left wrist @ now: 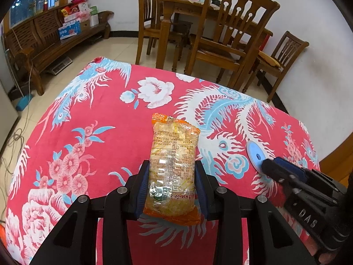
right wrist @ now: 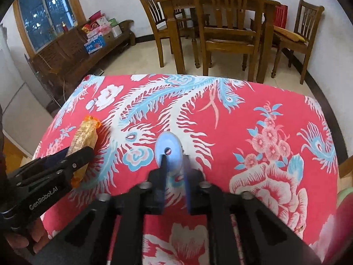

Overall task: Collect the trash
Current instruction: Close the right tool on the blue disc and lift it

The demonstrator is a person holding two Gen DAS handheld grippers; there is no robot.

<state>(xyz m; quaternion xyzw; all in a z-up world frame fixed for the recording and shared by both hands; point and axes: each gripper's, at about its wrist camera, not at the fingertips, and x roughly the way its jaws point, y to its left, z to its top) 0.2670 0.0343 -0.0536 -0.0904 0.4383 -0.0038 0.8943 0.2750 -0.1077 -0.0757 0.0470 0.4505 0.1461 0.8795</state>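
Trash half gathered: packet gripped, blue disc being taken

Trash here means two things on the red flowered cloth (left wrist: 114,119). An orange snack packet (left wrist: 174,165) sits pinched between the pads of the left gripper (left wrist: 173,174), at 6 o'clock in the left wrist view. At 3 o'clock from it lies a flat blue disc (right wrist: 168,152). The right gripper (right wrist: 174,167) has its jaws narrowly apart around the disc's near edge; whether they clamp it I cannot tell. No bin shows, so dropping both off seems left.
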